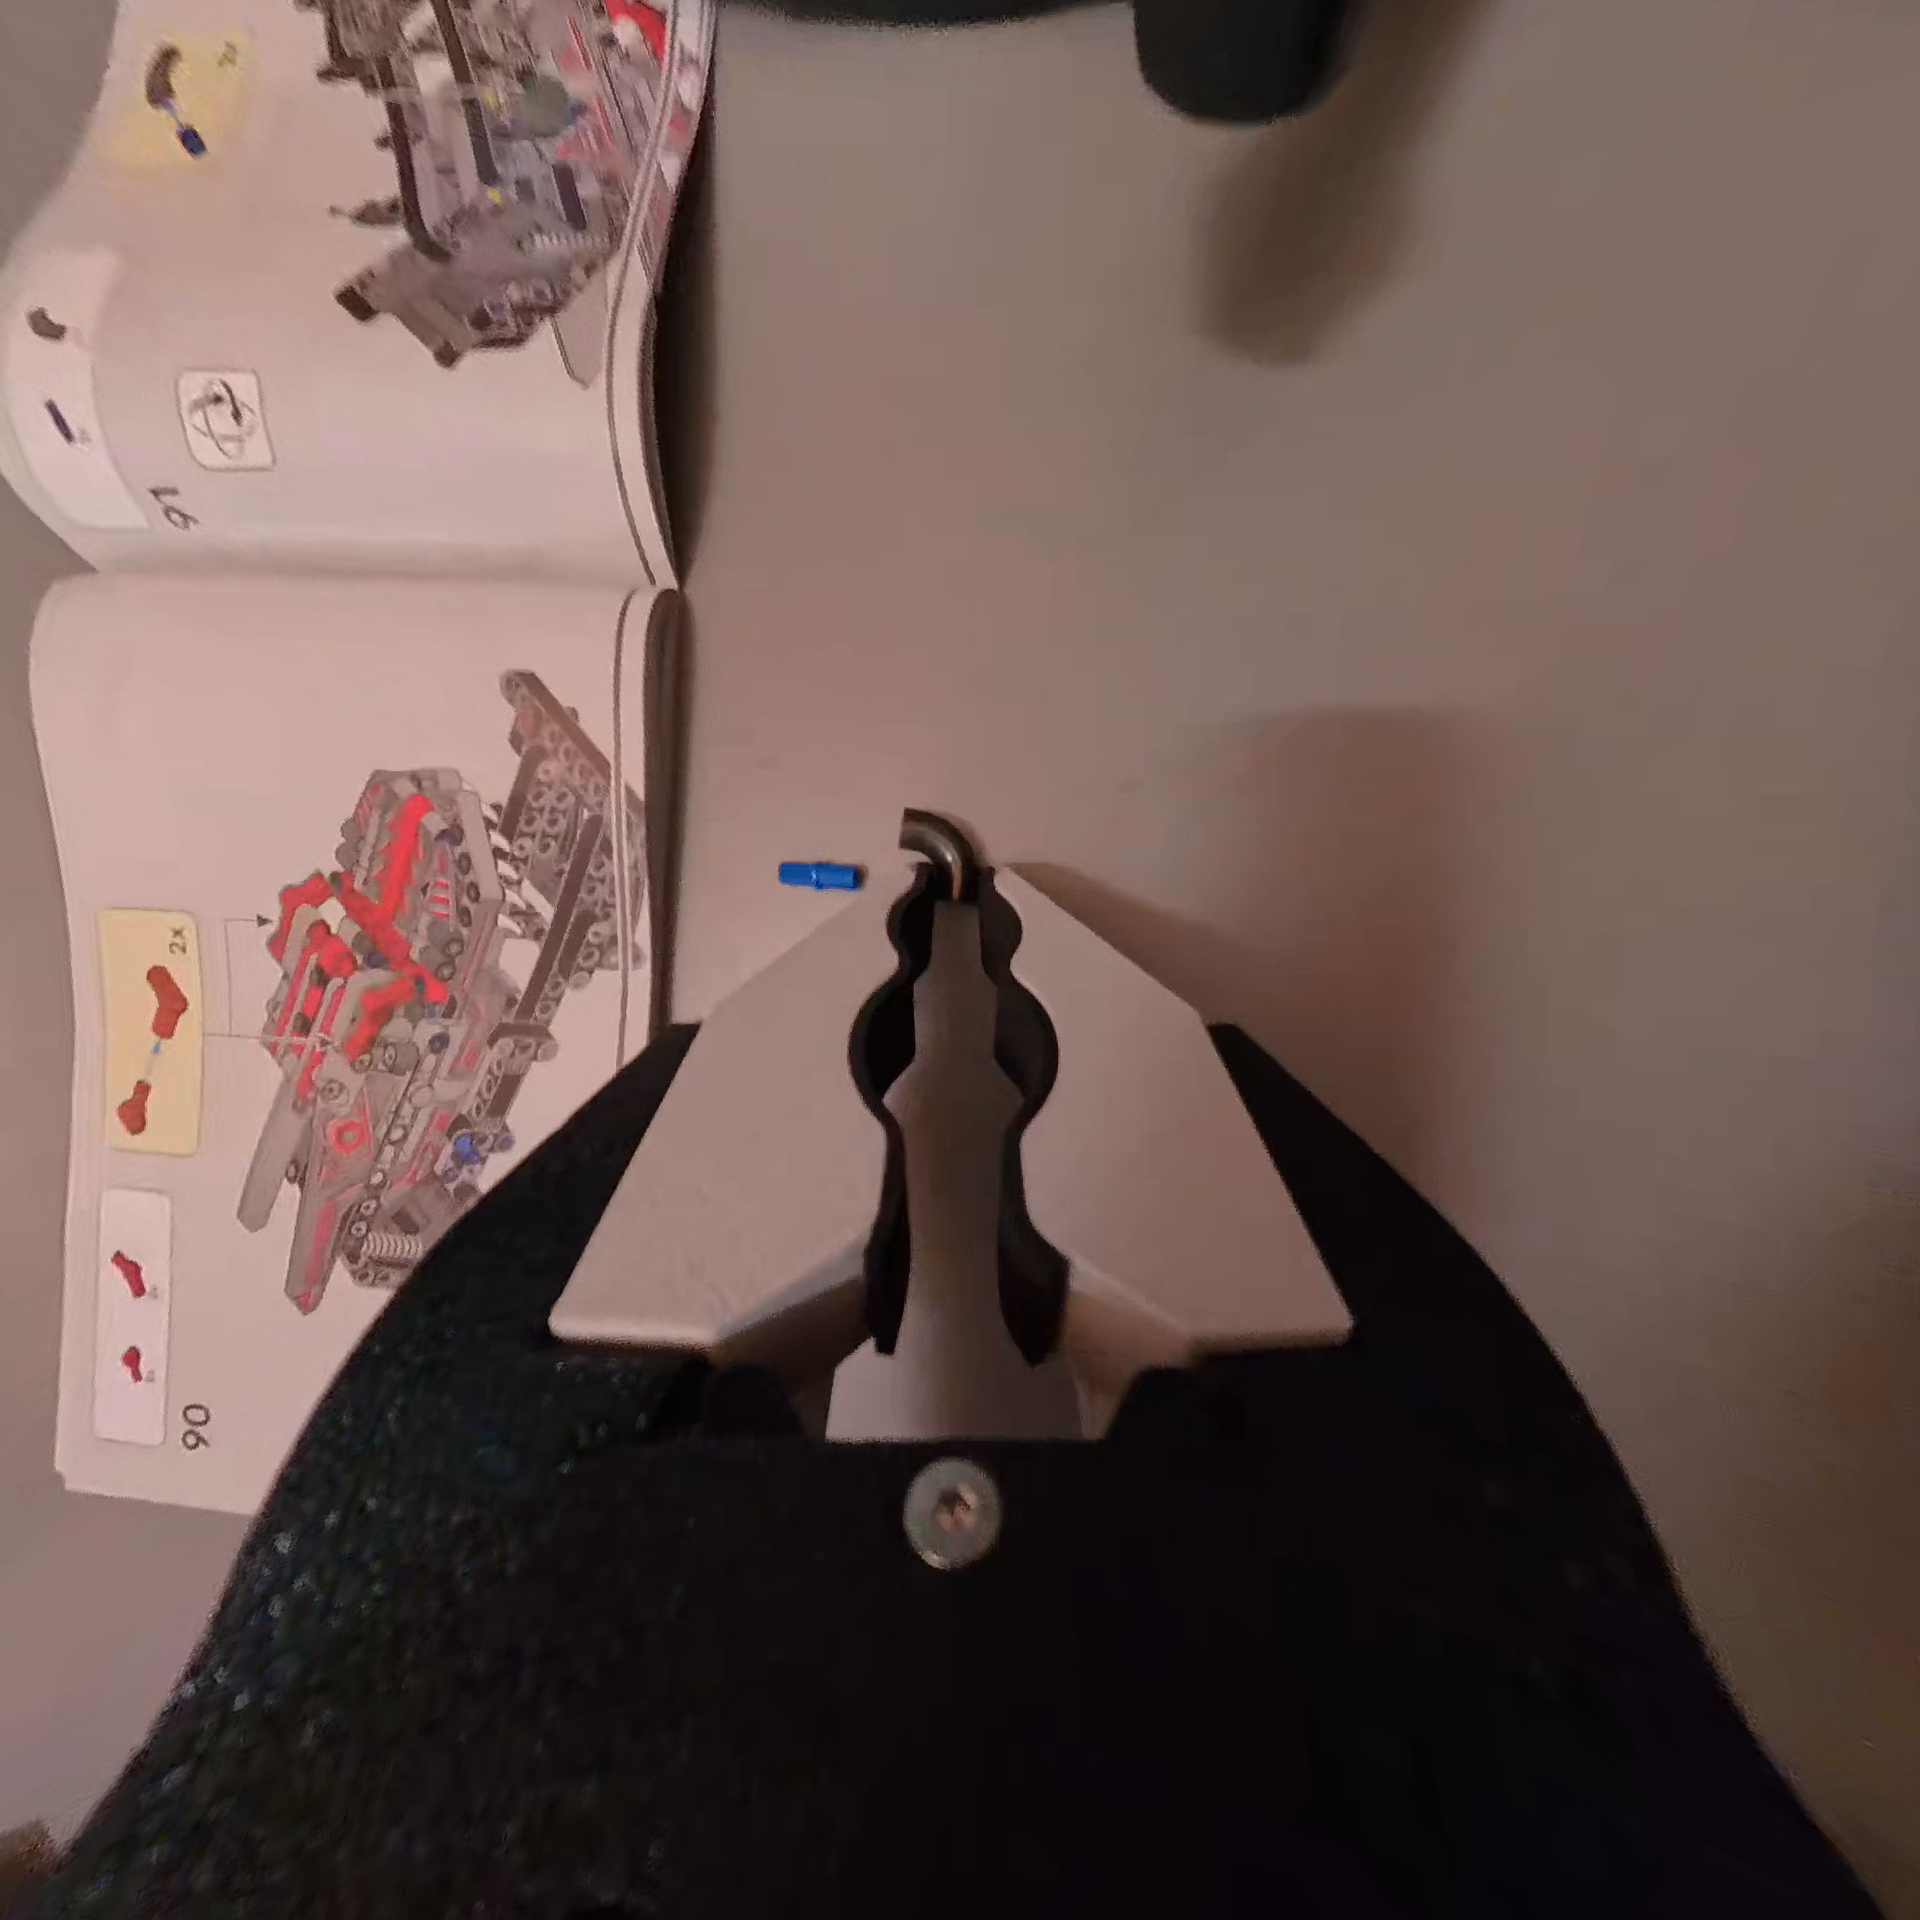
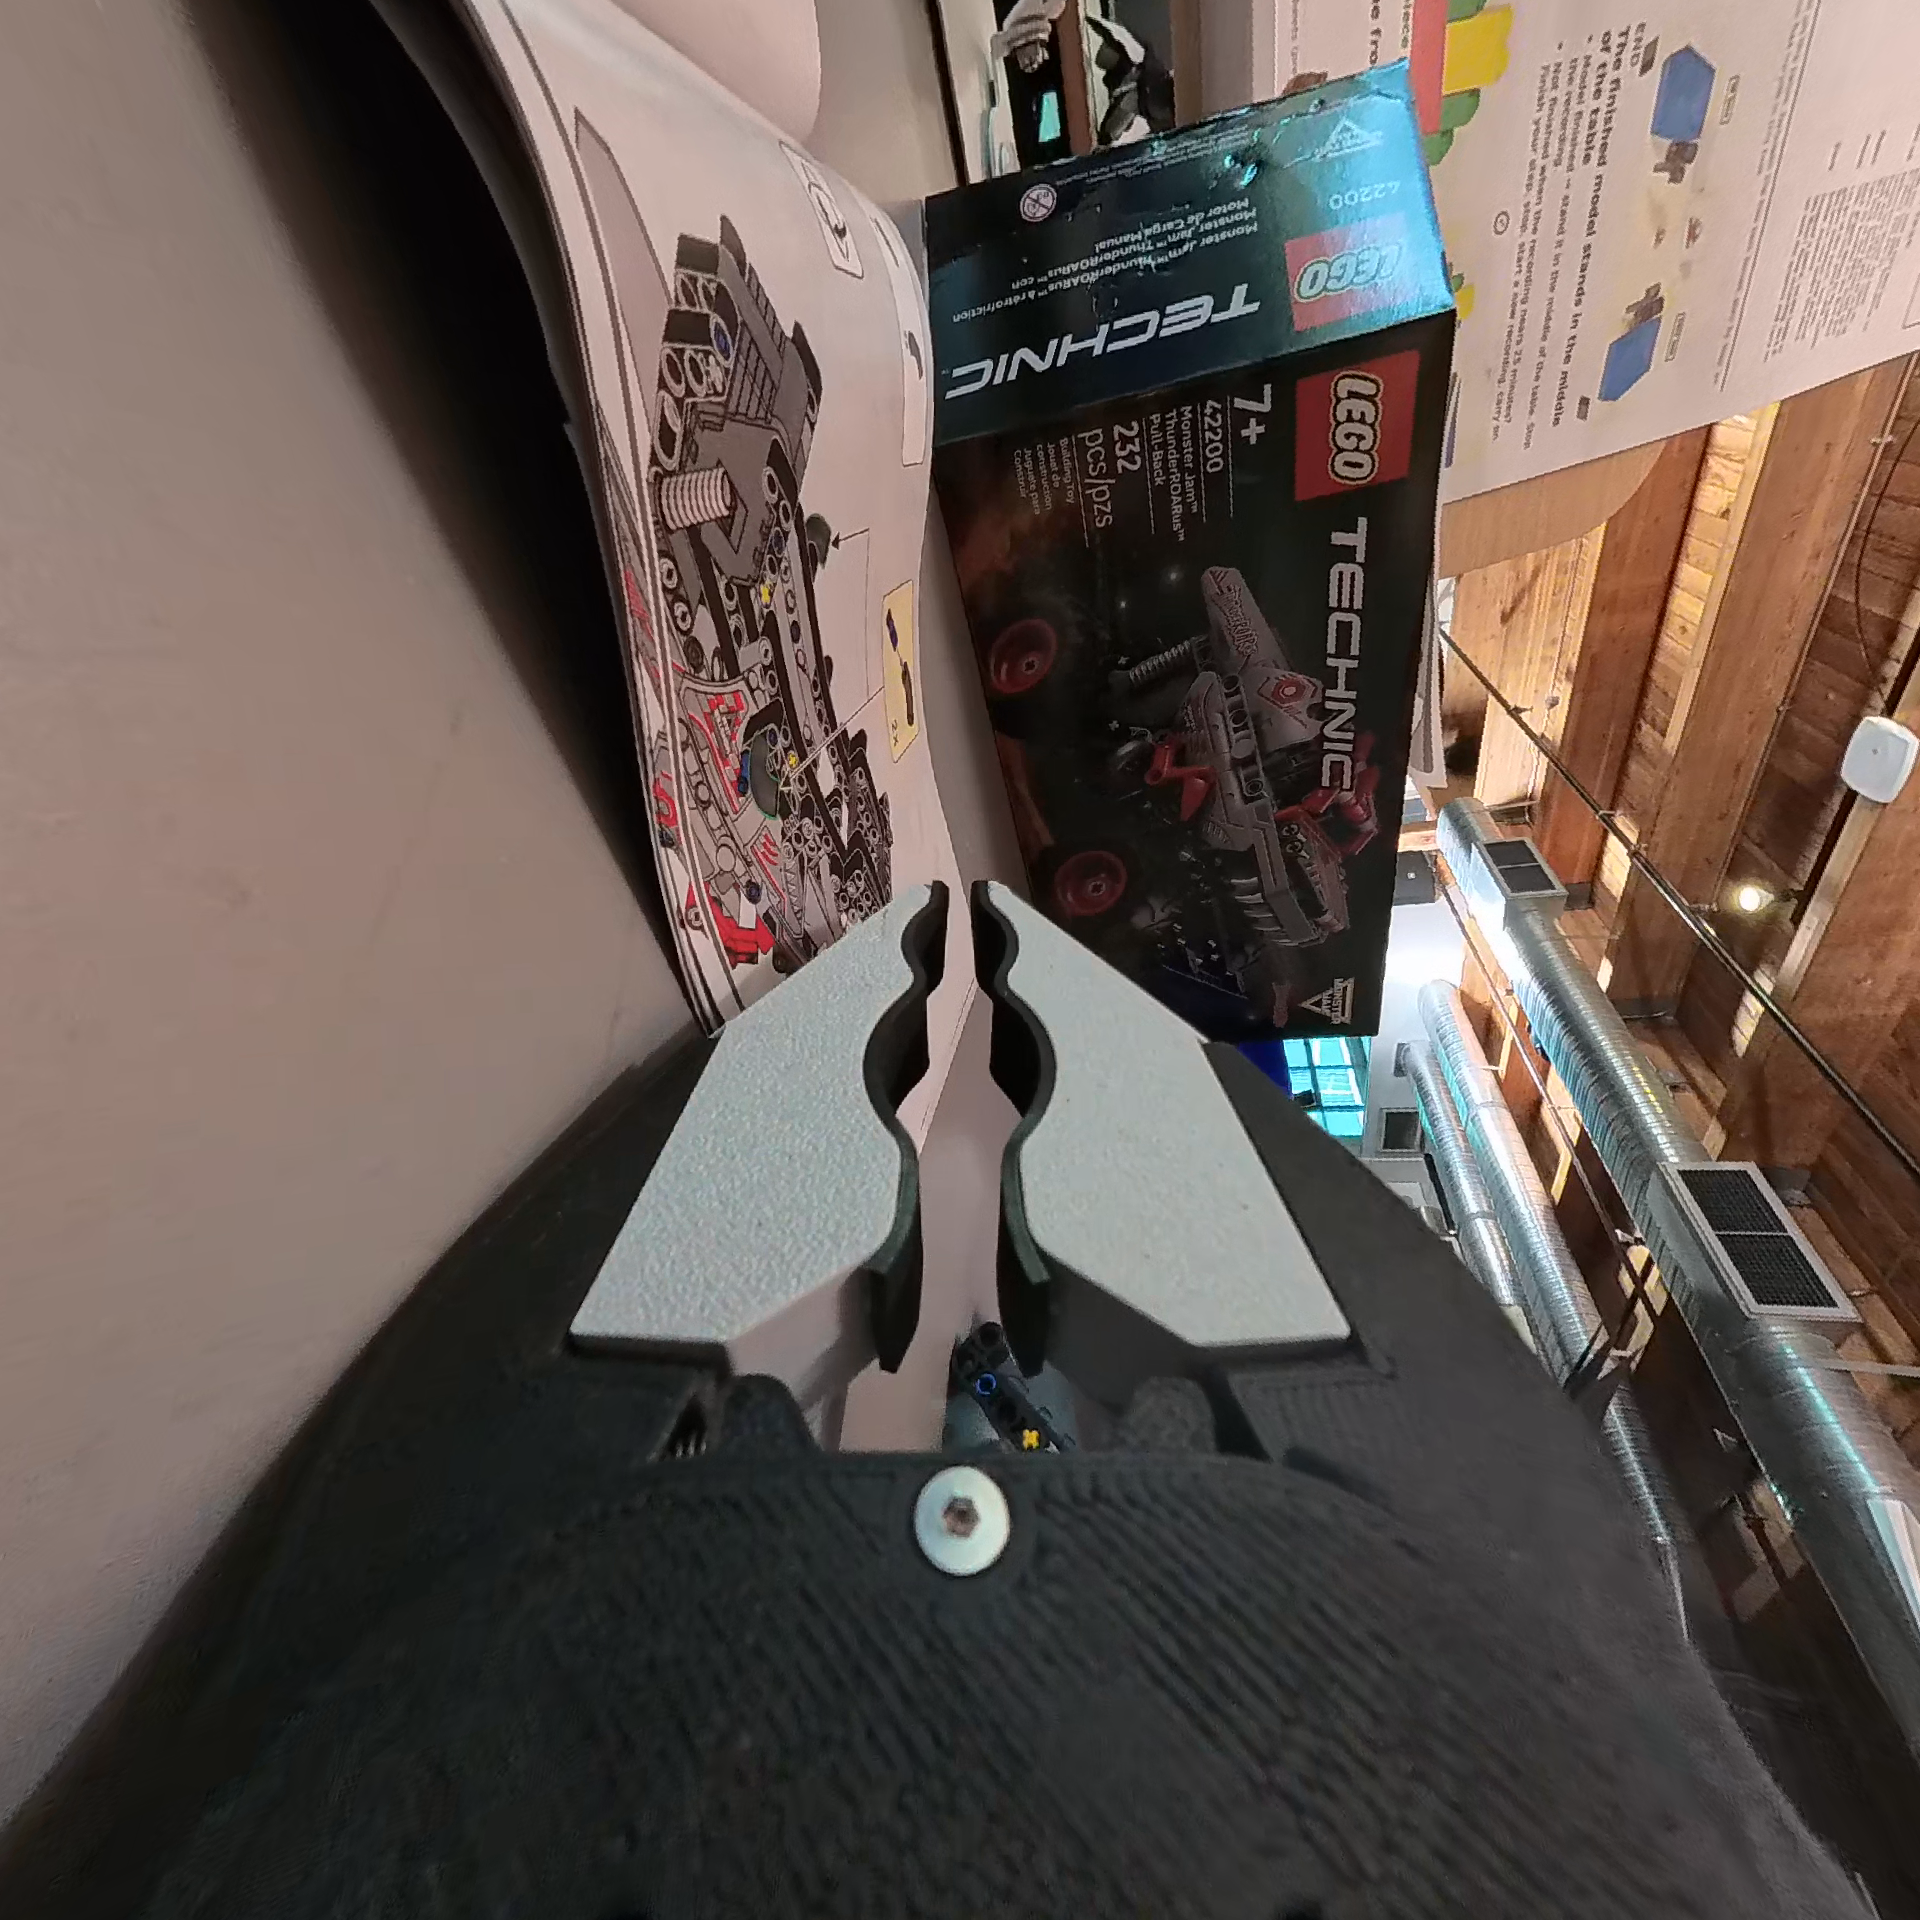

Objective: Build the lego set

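Left wrist view: blue pin (image 1: 820, 875) lies crosswise before left tool (image 1: 948, 883)

Setting: a converted industrial workspace or studio. Behind the upright set box (image 2: 1195, 582), exposed silver ventilation ducts (image 2: 1621, 1174) run along timber-plank walls and beams (image 2: 1704, 582). Printed instruction posters (image 2: 1621, 208) hang beside the box. An open instruction booklet (image 1: 343, 727) lies on a plain tabletop (image 1: 1351, 520).

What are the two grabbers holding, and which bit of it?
The left gripper pinches a small curved dark piece by its lower end, jaws shut. The right gripper holds nothing; its jaws stand slightly apart.
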`<action>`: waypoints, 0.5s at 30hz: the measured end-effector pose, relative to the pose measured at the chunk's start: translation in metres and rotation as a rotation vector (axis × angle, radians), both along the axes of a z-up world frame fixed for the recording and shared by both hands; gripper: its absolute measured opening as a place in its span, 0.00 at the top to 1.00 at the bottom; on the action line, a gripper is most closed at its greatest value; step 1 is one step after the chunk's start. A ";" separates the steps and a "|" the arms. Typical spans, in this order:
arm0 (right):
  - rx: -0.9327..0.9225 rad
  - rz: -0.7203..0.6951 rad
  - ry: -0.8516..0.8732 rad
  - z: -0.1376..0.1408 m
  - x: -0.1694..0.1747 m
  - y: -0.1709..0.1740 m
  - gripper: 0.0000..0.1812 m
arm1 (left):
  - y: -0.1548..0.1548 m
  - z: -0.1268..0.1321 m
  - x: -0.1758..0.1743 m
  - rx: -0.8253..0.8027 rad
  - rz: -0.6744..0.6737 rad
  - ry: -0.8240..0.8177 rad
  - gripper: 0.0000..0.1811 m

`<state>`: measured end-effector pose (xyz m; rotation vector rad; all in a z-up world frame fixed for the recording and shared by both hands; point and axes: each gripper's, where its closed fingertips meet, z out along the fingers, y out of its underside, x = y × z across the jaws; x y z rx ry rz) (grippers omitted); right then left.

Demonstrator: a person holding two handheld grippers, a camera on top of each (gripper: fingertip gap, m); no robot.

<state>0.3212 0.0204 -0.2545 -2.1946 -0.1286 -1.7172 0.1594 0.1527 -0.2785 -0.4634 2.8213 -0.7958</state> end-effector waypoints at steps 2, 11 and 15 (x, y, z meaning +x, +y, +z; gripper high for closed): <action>0.003 -0.002 0.004 0.000 0.000 0.000 0.98 | 0.005 0.002 0.003 0.008 0.013 -0.011 0.90; 0.012 -0.007 0.013 -0.001 0.002 -0.001 0.98 | 0.132 0.135 -0.018 -0.167 0.139 -0.033 0.94; 0.014 -0.005 0.015 -0.001 0.002 -0.001 0.98 | 0.226 0.116 -0.027 -0.074 0.316 0.069 0.95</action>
